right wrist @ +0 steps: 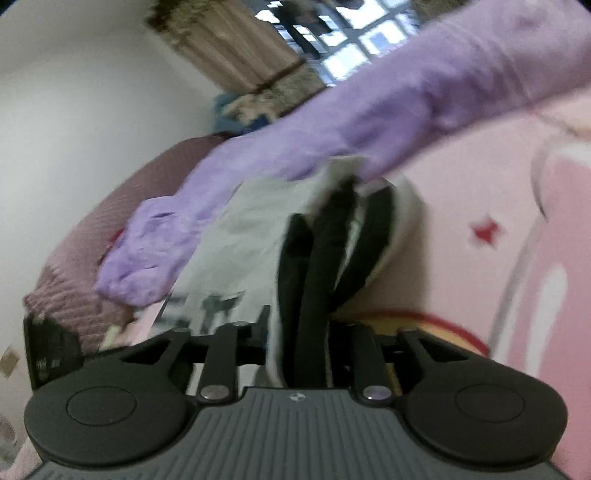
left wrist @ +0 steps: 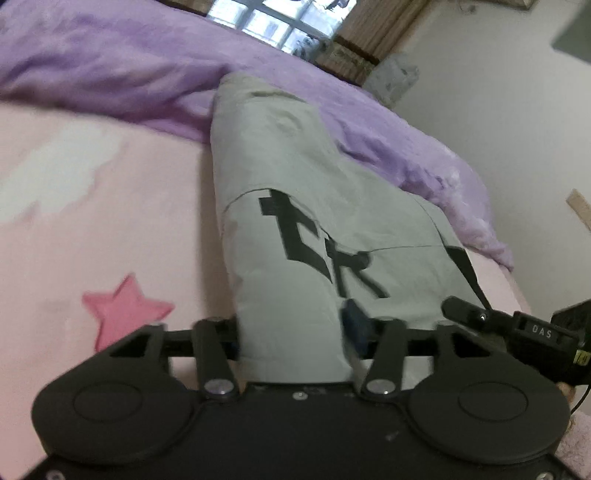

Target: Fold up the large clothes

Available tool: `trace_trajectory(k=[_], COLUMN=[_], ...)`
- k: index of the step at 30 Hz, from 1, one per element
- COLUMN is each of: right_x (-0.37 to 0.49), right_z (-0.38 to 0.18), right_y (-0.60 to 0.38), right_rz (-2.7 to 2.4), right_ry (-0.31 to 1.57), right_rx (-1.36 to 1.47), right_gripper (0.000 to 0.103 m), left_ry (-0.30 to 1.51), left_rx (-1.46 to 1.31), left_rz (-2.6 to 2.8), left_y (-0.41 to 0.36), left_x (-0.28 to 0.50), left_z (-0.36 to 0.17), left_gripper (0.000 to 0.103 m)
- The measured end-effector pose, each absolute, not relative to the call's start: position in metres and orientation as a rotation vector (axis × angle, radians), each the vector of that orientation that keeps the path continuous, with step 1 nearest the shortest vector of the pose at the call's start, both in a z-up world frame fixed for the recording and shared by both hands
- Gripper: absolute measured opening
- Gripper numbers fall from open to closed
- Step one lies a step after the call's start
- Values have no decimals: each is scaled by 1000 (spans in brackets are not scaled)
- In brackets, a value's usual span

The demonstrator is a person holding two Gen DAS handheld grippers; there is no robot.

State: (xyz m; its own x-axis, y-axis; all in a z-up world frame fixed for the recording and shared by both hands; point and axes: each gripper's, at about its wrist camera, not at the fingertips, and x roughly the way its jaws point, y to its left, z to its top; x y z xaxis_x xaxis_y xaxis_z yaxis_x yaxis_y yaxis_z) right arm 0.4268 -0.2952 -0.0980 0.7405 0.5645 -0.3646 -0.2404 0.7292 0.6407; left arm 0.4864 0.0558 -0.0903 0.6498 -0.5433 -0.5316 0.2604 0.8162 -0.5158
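Gripping the near hem of a grey T-shirt (left wrist: 295, 221), the left gripper (left wrist: 295, 332) has cloth bunched between its jaws, which look closed on it. In the right wrist view the right gripper (right wrist: 306, 332) likewise seems clamped on a fold of the same garment (right wrist: 240, 236), with its black straps or trim running up between the fingers (blur makes the exact contact hard to read).

The shirt, printed with black lettering (left wrist: 317, 251), lies narrowed lengthwise on a pink star-patterned bedsheet (left wrist: 110, 221). Its far end reaches a rumpled purple blanket (left wrist: 129, 66), and may touch it. Beyond that stand curtains (left wrist: 380, 29) and a window (left wrist: 280, 18).

Judging from this, the step in hand is the lengthwise-to-crosswise fold: both near corners are held, ready to be carried over toward the far end. The next move calls for lifting both grippers together, keeping the hem taut and level, and laying it down square on the far edge without dragging the blanket in.
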Motion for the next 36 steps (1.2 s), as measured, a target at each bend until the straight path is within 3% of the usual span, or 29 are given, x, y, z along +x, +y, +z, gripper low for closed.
trace_trajectory(k=[3, 4, 8, 11, 16, 23, 28, 33, 36], right_x=[425, 419, 392, 362, 335, 338, 342, 339, 325], right_z=[-113, -111, -75, -42, -13, -50, -81, -80, -69], right_y=[-317, -320, -315, -288, -237, -204, -210, -217, -214], right_rz=[465, 440, 320, 242, 239, 133, 102, 111, 94], right_ry=[590, 590, 562, 492, 429, 524, 557, 566, 563], right_rx=[732, 723, 551, 376, 224, 80, 97, 143, 137], right_gripper=[40, 46, 47, 43, 23, 18, 4, 4, 13], left_ry=[749, 743, 660, 651, 607, 668, 688, 675, 648], left_rx=[-507, -479, -301, -301, -216, -183, -159, -128, -104], left_rz=[-460, -451, -398, -412, -472, -463, -458, -430, -402], left_y=[69, 70, 71, 71, 41, 21, 11, 4, 2], left_x=[487, 484, 452, 427, 386, 373, 376, 372, 354], left_z=[-90, -84, -48, -29, -18, -59, -85, -79, -65], left_gripper=[69, 68, 61, 60, 61, 60, 61, 62, 61])
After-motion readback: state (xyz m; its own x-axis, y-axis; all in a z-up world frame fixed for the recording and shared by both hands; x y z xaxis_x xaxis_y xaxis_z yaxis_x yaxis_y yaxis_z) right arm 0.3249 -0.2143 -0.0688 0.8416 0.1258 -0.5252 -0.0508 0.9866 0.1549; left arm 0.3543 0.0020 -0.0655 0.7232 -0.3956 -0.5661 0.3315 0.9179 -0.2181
